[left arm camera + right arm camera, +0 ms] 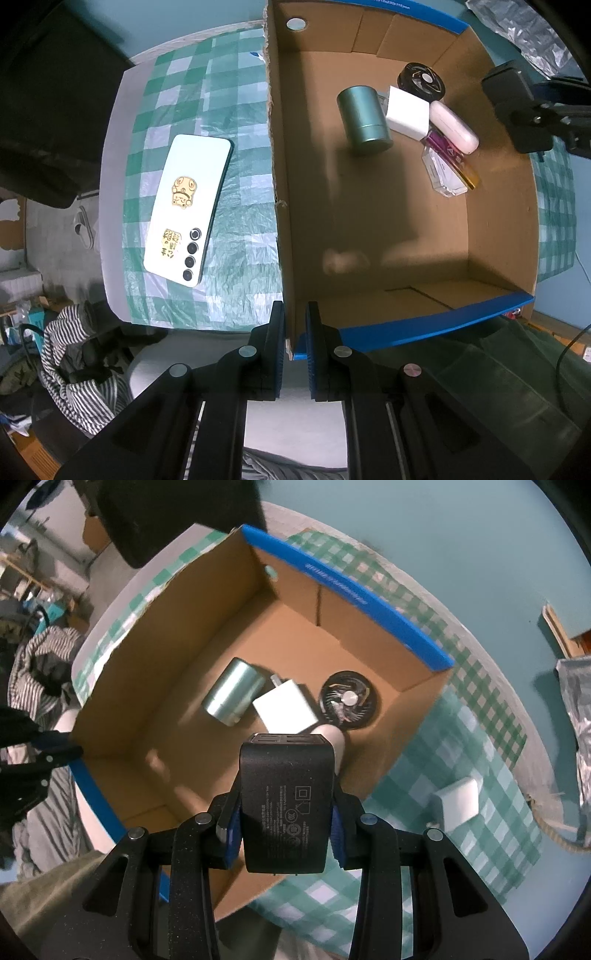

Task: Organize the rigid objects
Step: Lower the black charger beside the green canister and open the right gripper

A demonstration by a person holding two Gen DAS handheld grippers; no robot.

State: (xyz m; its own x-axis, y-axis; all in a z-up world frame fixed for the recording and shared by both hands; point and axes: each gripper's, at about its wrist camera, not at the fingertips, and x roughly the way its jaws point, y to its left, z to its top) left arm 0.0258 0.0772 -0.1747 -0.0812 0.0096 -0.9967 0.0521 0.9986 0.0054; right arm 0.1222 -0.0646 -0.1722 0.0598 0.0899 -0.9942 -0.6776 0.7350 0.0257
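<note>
My left gripper [295, 321] is shut on the near wall of the open cardboard box [369, 221], at its blue-edged corner. The right gripper [284, 812] is shut on a black charger [286, 794] and holds it above the box [221, 635], near its right side. On the box floor lie a green tin [364, 114] on its side, a white charger [408, 110], a black round fan [421, 81], a pale oblong case [454, 127] and a clear box with a purple item [445, 166]. A white phone [188, 206] lies face down on the checked cloth, left of the box.
A white cube adapter [460, 803] sits on the green checked cloth [480, 738] to the right of the box. Striped fabric [74, 362] and clutter lie beyond the table's near edge. Crinkled foil [580, 720] is at the far right.
</note>
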